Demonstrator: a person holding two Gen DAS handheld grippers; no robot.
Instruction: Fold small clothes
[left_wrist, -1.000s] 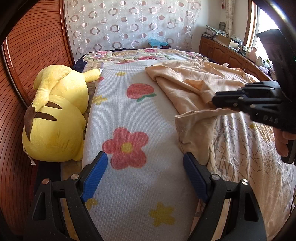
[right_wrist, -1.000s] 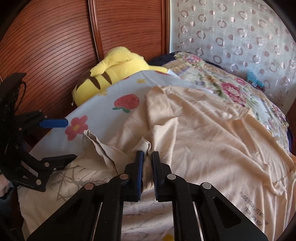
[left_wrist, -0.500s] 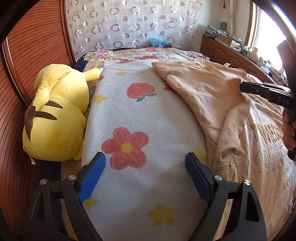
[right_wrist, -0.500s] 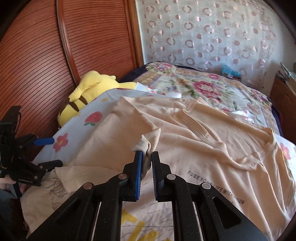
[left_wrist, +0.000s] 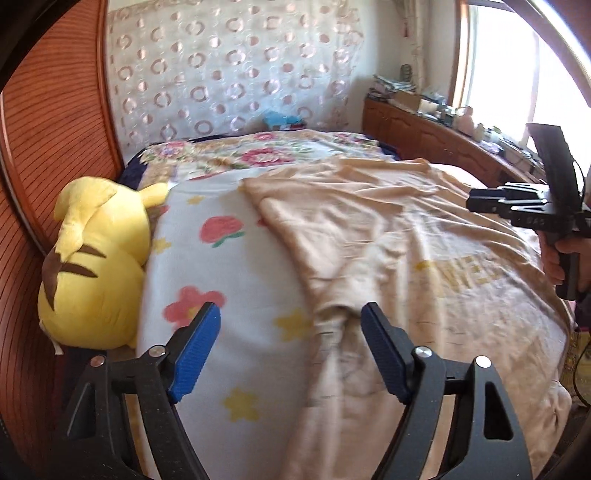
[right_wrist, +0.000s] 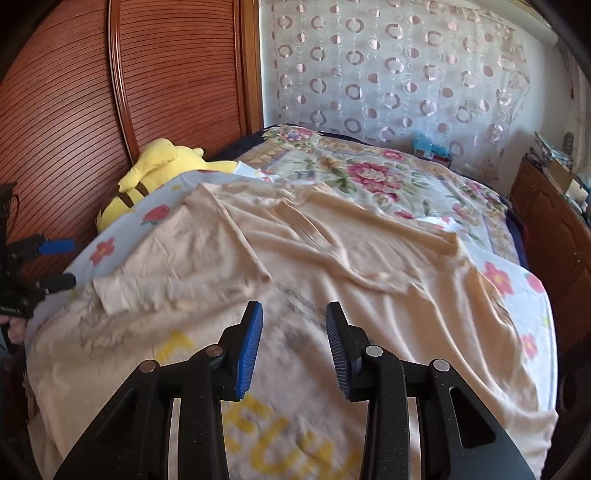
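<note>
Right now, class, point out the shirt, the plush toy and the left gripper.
shirt (right_wrist: 369, 266), right wrist view, wrinkled middle of the cloth.
plush toy (left_wrist: 99, 258), left wrist view, yellow back.
left gripper (left_wrist: 290, 350), left wrist view, midway between its blue fingertips.

The T-shirt (right_wrist: 332, 258) is lying spread across the bed (right_wrist: 388, 173), one sleeve (right_wrist: 177, 273) folded inward over its body. The plush toy (left_wrist: 96, 258) is sitting at the bed's edge against the wooden panel (right_wrist: 74, 110). The left claw (left_wrist: 291, 354) is hovering over the shirt's sleeve edge, the right claw (right_wrist: 293, 347) over its chest print, both gaping.
</note>
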